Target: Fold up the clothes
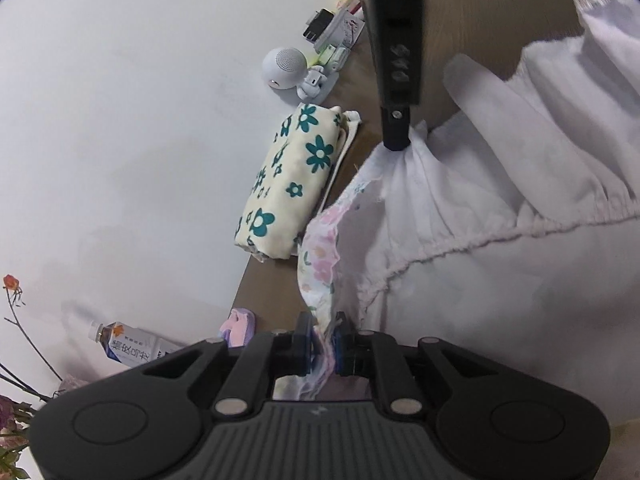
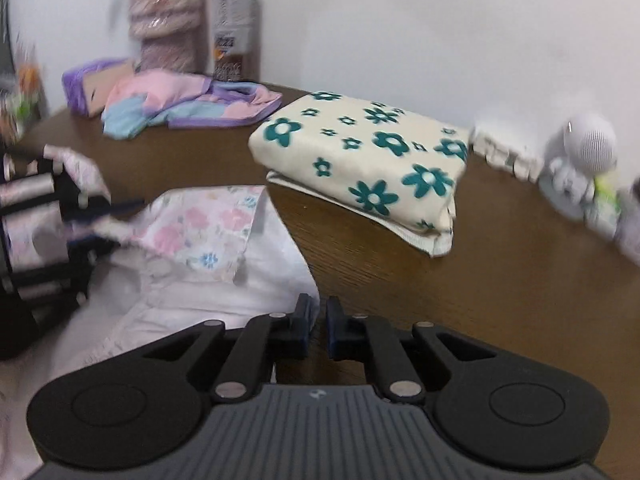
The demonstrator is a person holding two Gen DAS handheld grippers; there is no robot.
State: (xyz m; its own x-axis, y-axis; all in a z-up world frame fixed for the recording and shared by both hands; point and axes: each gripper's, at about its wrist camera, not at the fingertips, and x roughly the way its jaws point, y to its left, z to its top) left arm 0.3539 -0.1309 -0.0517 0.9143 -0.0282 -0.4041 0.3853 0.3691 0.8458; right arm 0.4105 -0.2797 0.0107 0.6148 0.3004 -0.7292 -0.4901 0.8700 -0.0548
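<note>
Left gripper (image 1: 324, 340): jaws nearly shut, a floral hem of the white garment (image 1: 460, 248) pinched between the blue pads (image 1: 341, 346). The cloth is bunched in the gap and runs up toward 12 o'clock, so the hold looks firm.

Right gripper (image 2: 318, 326): jaws almost closed, only a narrow slit left. In the right wrist view the garment's white edge (image 2: 280, 280) ends at the left pad and bare wood is seen through the slit. In the left wrist view the same gripper (image 1: 396, 142), at 1 o'clock, is planted on a gathered white fold. Whether cloth is actually clamped cannot be told.

Judgement: two points along one edge are being held so the garment can be spread or drawn over for a fold; the fold itself is not yet made.

Garment location: draped over the brown table (image 2: 400, 272) at the near left, floral lining (image 2: 208, 228) turned up at 10 o'clock in the right wrist view, elastic gathered band visible at 3 o'clock in the left wrist view.

Farther out at 1 o'clock in the right wrist view: a folded cream cloth with teal flowers (image 2: 368, 160), stacked on a white one, probably finished pieces parked clear of the work area. At 11 o'clock: a pink-and-purple garment (image 2: 188, 108), unfolded, likely queued. At the far right by the wall: a small white speaker (image 2: 592, 146).

Risk: a slipping right-hand grip would skew the fold.
</note>
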